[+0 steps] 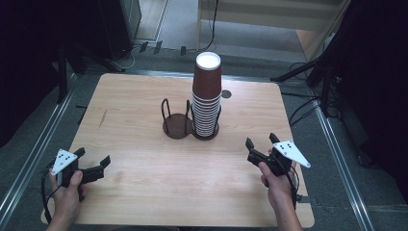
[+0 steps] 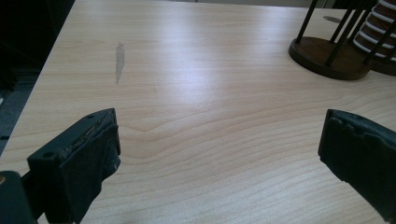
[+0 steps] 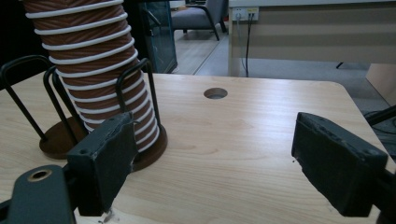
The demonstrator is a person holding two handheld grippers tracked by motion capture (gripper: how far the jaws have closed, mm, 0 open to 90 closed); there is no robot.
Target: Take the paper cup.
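- Two grippers sit at the near edge of the surface (image 1: 144, 192), one in each hand, both with jaws spread wide apart and holding nothing.
- Left gripper (image 1: 92, 159) hovers at the near left corner, its jaws pointing toward the middle of the surface; in the left gripper view bare wood lies between them, with a grey smear (image 2: 120, 59) farther off.
- Right gripper (image 1: 261, 141) is at the near right, its jaws aimed toward the far edge, a little left of straight ahead.
- Cup stack (image 1: 207, 98), a tall column of brown paper cups with white rims, stands well beyond both grippers near the middle of the surface, not touched by either.
- From the right gripper view the stack rises behind the left-hand jaw and leans slightly; the gap between the jaws frames bare wood, not the cups.
- Stack sits in the right ring of a dark wire holder (image 1: 177, 126) with two round bases; the left ring is empty.
- From the left gripper view the holder lies far up at the right, outside the jaws' gap.
- Beyond the stack a round hole (image 1: 226, 94) is cut in the surface near the far edge.
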